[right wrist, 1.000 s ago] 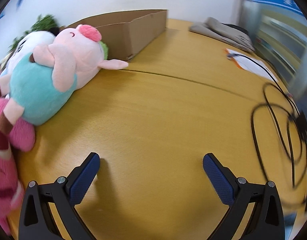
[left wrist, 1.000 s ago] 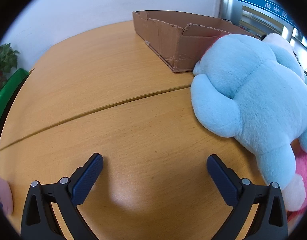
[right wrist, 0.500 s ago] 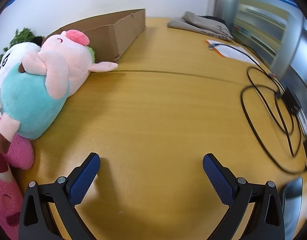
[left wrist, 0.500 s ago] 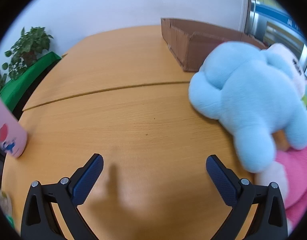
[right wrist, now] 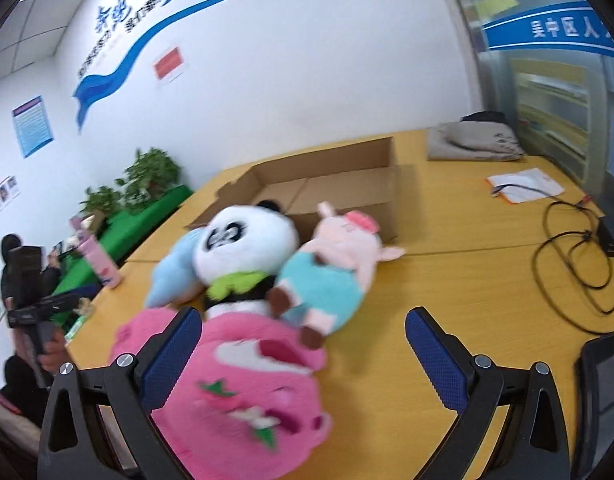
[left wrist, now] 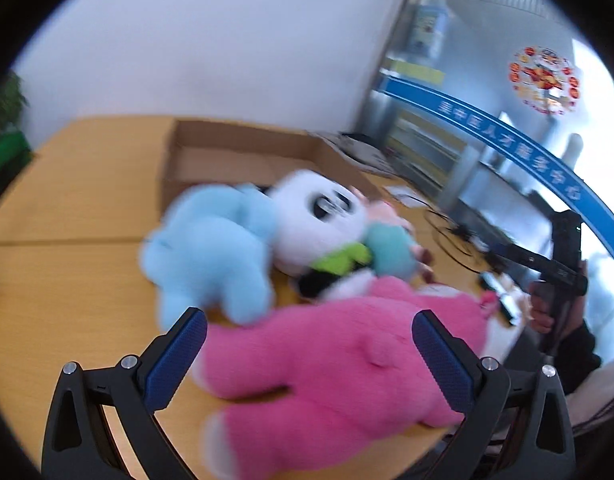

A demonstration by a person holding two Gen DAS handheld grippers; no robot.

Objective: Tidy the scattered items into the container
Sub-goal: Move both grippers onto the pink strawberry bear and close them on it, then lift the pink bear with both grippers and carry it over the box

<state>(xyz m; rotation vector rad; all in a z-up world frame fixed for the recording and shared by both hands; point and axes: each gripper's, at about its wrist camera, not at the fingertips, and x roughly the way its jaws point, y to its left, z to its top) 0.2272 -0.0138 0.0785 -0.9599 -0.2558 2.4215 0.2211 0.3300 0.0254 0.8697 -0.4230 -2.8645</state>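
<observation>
Ideally, both wide-open, empty grippers, left gripper (left wrist: 309, 342) and right gripper (right wrist: 303, 340), should close deep around the pink plush (left wrist: 347, 364) nearest them, well short of the cardboard box (right wrist: 331, 184).

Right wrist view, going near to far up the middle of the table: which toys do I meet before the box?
Pink plush → panda plush → cardboard box.

Beside the brown cardboard box (right wrist: 339, 184): black-and-white panda (right wrist: 243, 240) with green scarf, light-blue plush (left wrist: 211, 252), pink pig (right wrist: 339, 256) in teal, hot-pink plush (right wrist: 243, 392); yellow-tan counter (right wrist: 447, 280).
</observation>
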